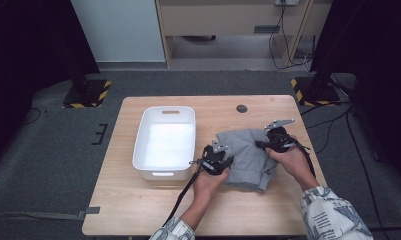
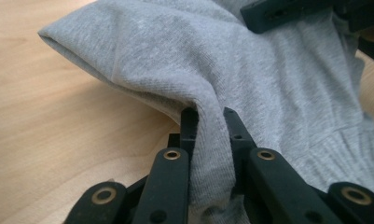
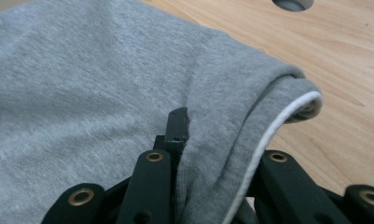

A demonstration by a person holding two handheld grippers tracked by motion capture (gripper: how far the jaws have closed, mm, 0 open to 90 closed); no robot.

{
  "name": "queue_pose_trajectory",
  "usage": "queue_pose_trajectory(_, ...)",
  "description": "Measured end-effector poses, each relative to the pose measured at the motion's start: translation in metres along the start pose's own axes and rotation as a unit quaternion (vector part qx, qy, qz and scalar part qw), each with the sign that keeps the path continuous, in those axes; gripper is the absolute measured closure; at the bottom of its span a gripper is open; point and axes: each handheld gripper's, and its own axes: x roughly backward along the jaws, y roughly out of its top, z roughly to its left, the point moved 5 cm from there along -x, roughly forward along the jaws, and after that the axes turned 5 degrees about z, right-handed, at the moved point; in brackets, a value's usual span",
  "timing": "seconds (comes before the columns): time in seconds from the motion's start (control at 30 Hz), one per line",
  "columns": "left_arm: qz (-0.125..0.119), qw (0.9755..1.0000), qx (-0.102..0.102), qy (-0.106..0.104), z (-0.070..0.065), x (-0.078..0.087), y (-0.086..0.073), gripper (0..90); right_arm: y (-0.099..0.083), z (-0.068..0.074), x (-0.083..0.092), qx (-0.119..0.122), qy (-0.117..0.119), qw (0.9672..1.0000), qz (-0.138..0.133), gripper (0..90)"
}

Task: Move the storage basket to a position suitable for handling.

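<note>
sleeves [image 1: 333, 212]: white, grey print | left gripper [image 2: 209, 122]: black, brass rivets | right gripper [image 1: 277, 139]: grey plate, black cable

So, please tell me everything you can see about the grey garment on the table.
The grey garment is soft heathered knit, like a sweatshirt, lying rumpled and partly folded on the wooden table, just right of the white bin. A white inner layer shows at one folded edge, and a ribbed band at another. The left tool is shut on a raised fold of its near-left edge; the right tool pinches a bunched fold on its far-right side. The remainder rests on the table.
</note>
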Motion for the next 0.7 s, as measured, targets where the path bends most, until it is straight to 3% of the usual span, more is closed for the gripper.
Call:
queue_pose_trajectory(0.33,-0.009,0.9998,-0.016,0.006,0.0,0.019,0.015,81.9,0.017,0.004,0.012,0.008,-0.002,0.9999,-0.009,73.3)
queue_pose_trajectory(0.7,-0.014,0.9997,-0.018,0.008,0.005,0.031,0.025,82.0,0.032,0.009,0.017,0.011,0.001,0.9999,-0.011,73.3)
